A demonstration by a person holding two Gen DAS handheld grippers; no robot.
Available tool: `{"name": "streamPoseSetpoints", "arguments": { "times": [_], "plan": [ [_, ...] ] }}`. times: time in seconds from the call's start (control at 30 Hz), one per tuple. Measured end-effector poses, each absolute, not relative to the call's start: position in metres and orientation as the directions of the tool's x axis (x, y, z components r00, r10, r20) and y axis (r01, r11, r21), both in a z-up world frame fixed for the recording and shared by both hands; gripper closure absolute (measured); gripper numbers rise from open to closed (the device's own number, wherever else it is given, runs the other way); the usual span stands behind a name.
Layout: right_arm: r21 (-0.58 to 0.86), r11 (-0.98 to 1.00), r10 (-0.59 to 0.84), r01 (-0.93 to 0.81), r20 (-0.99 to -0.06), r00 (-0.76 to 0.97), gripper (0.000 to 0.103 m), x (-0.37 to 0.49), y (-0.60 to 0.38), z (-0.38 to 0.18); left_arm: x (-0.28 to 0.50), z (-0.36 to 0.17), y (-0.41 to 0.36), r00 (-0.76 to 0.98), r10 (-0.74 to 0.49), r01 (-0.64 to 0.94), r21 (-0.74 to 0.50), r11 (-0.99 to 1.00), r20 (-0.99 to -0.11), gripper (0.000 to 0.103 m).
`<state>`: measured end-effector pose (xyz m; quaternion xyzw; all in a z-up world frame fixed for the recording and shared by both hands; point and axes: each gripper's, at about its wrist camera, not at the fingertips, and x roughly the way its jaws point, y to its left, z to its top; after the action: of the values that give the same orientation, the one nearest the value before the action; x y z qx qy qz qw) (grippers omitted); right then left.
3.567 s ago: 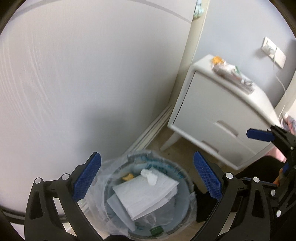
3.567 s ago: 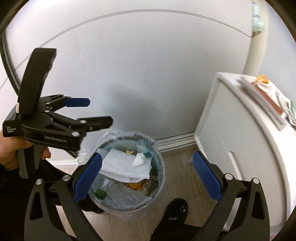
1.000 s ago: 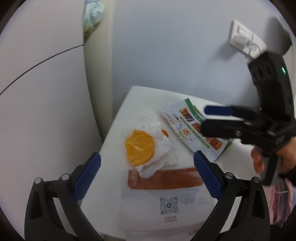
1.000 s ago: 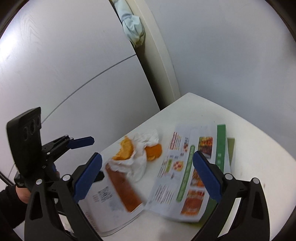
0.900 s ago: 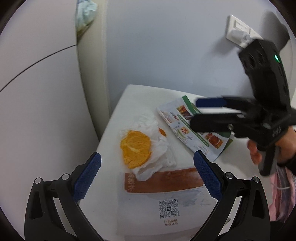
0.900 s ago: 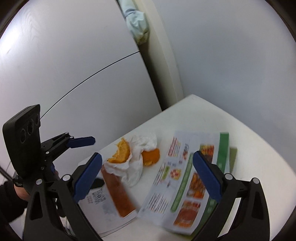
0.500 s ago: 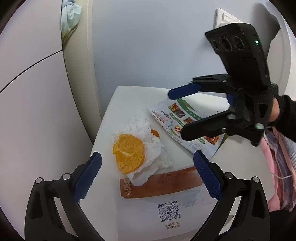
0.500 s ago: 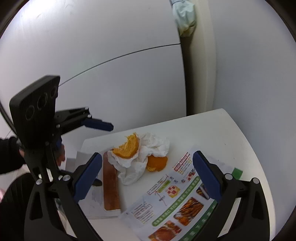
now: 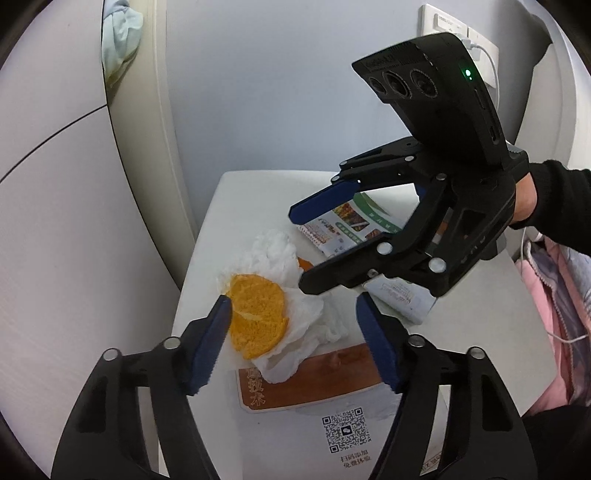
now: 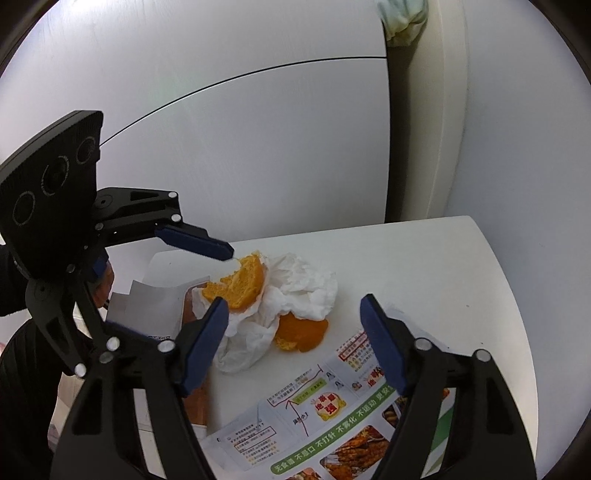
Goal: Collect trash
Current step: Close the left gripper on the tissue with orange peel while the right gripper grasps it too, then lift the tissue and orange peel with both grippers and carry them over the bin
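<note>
A crumpled white tissue (image 9: 295,310) with orange peel (image 9: 258,317) on it lies on the white nightstand (image 9: 258,192). My left gripper (image 9: 293,332) is open, its jaws on either side of the tissue and peel. My right gripper (image 10: 291,325) is open just above the tissue (image 10: 295,288) and a second peel piece (image 10: 301,334). It also shows in the left wrist view (image 9: 301,251), over the tissue's far side. The left gripper appears in the right wrist view (image 10: 192,254), one finger beside the peel (image 10: 240,282).
A colourful food flyer (image 10: 351,424) lies at the nightstand's right part, also in the left wrist view (image 9: 343,229). A white packet with a brown band and QR code (image 9: 314,398) lies under the tissue. A wall socket with a cable (image 9: 458,29) and pink clothing (image 9: 557,295) are on the right.
Both grippers moved from the trash bin up to the nightstand. In the last second both closed in on the tissue and peel, and both jaws narrowed.
</note>
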<state>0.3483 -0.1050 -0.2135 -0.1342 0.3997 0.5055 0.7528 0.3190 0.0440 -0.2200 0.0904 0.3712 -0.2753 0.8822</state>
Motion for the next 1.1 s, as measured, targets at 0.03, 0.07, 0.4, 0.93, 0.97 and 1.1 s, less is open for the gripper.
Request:
{"name": "streamPoseSetpoints", "arguments": {
  "times": [0.03, 0.07, 0.4, 0.93, 0.97, 1.1],
  "plan": [
    [0.208, 0.450, 0.656, -0.868, -0.737, 0.164, 0.038, 0.349, -0.103, -0.213, 0.318, -0.220, 0.044, 0.574, -0.416, 0.553, -0.041, 0.832, -0.705, 0.040],
    [0.207, 0.451, 0.656, -0.868, -0.737, 0.164, 0.040, 0.348, -0.102, -0.214, 0.317, -0.222, 0.044, 0.570, -0.418, 0.556, -0.043, 0.830, -0.708, 0.045],
    [0.228, 0.450, 0.638, -0.863, -0.759, 0.132, 0.055, 0.354, -0.093, -0.219, 0.318, -0.237, 0.044, 0.543, -0.412, 0.558, -0.052, 0.828, -0.732, 0.069],
    [0.237, 0.451, 0.644, -0.861, -0.754, 0.130, 0.092, 0.344, -0.085, -0.214, 0.322, -0.241, 0.048, 0.567, -0.405, 0.533, -0.055, 0.844, -0.717, 0.096],
    [0.234, 0.451, 0.646, -0.862, -0.751, 0.134, 0.092, 0.343, -0.086, -0.212, 0.320, -0.240, 0.048, 0.569, -0.406, 0.535, -0.054, 0.843, -0.715, 0.096],
    [0.233, 0.454, 0.653, -0.860, -0.744, 0.143, 0.092, 0.336, -0.089, -0.201, 0.315, -0.233, 0.045, 0.575, -0.410, 0.532, -0.057, 0.845, -0.708, 0.096]
  ]
}}
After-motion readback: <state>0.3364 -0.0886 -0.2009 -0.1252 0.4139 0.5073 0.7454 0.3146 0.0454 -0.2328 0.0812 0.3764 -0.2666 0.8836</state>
